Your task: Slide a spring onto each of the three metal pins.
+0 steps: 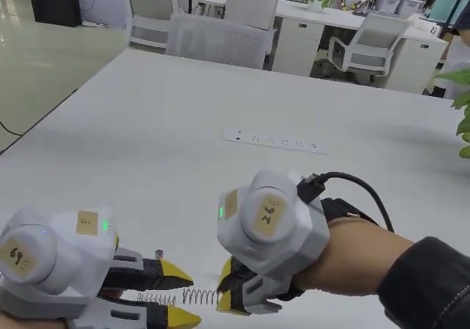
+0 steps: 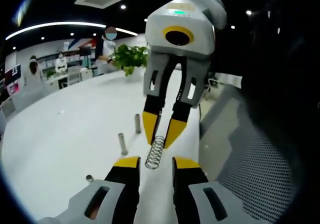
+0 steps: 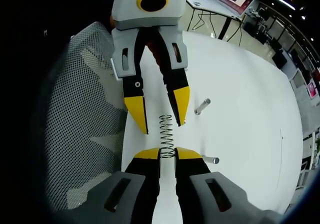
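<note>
Spring (image 3: 167, 134) ran level between my two grippers at the near edge of the white table (image 1: 220, 94). Three metal pins (image 2: 121, 144) stood upright on the table just beside it.

My right forearm, in a dark sleeve (image 1: 433, 285), came in from the right, with the tool pointing across toward the left one. Right gripper (image 3: 167, 154) was clamped on one end of the spring, jaws nearly together.

Left gripper (image 2: 156, 162) faced it head-on, jaws apart. The spring's other end lay between them; I could not tell whether either jaw touched it.
</note>
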Demonstrator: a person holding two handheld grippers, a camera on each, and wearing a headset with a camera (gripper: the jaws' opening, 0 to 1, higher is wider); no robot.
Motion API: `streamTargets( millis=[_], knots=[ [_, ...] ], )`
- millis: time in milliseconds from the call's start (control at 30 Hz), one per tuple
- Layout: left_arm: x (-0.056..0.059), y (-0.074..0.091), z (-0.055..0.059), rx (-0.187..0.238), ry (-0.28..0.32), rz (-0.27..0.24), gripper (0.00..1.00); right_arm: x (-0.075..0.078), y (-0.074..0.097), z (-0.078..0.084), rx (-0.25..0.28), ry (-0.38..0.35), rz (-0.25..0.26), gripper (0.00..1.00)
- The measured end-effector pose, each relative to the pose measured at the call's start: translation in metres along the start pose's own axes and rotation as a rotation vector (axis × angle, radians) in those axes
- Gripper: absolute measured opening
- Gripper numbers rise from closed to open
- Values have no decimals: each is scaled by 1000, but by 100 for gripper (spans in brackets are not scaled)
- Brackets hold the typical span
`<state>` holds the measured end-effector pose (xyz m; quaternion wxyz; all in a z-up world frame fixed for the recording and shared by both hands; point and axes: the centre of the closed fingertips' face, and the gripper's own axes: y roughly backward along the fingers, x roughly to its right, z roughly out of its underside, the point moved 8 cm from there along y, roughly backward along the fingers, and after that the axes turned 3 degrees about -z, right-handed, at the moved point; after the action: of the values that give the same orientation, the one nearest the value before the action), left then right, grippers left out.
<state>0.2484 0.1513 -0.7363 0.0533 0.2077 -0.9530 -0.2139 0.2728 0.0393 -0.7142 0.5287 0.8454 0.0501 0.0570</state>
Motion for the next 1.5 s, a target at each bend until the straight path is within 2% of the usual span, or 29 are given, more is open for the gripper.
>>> streamTargets(
  millis=[233,633,1067,1333,1500],
  knots=[
    [1,-1,0,7,1,9,12,-2,-1,-2,-1,33,-9,7],
    [1,-2,0,2,-12,11,4,-3,-1,-3,3,50,-13,8],
    [4,-1,1,2,-22,26,3,-4,0,-2,5,20,-16,9],
    [5,0,-3,26,-14,38,3,-3,-3,1,4,4,-25,12],
    [6,1,-8,62,-1,48,3,-3,-5,3,4,0,-33,11]
  ],
)
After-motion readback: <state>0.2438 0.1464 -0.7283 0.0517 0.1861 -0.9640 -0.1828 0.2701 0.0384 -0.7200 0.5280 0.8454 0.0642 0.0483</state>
